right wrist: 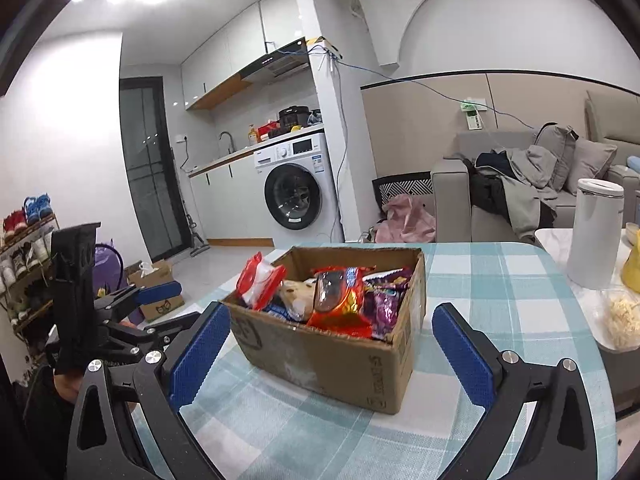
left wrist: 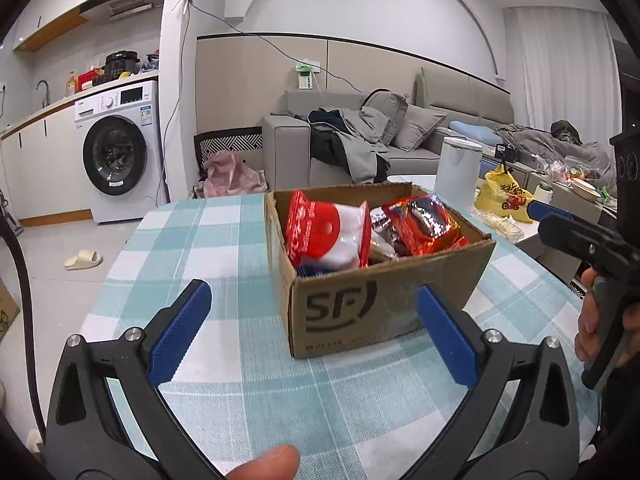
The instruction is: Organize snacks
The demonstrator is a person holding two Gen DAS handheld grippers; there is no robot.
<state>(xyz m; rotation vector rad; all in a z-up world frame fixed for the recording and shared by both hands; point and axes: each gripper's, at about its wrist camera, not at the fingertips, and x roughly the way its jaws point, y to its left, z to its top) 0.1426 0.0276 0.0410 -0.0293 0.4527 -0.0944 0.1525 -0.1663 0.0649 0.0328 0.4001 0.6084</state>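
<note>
A brown cardboard box (left wrist: 360,304) marked SF stands on the checked tablecloth (left wrist: 224,240). It holds several snack packs: a red-and-white pack (left wrist: 326,232) upright at its left, an orange-red pack (left wrist: 424,224) at its right. In the right wrist view the box (right wrist: 332,356) shows the red-and-white pack (right wrist: 258,280), an orange-red pack (right wrist: 340,300) and a purple pack (right wrist: 386,300). My left gripper (left wrist: 312,332) is open and empty, just short of the box. My right gripper (right wrist: 332,356) is open and empty, its jaws to either side of the box's near corner. The right gripper also shows at the right edge of the left wrist view (left wrist: 568,232).
A white cylindrical canister (right wrist: 596,232) stands right of the box, with a yellow bag (left wrist: 504,196) and a clear food tub (right wrist: 620,320) nearby. A sofa (left wrist: 400,136) with clothes lies beyond the table. A washing machine (left wrist: 120,152) stands at the far left.
</note>
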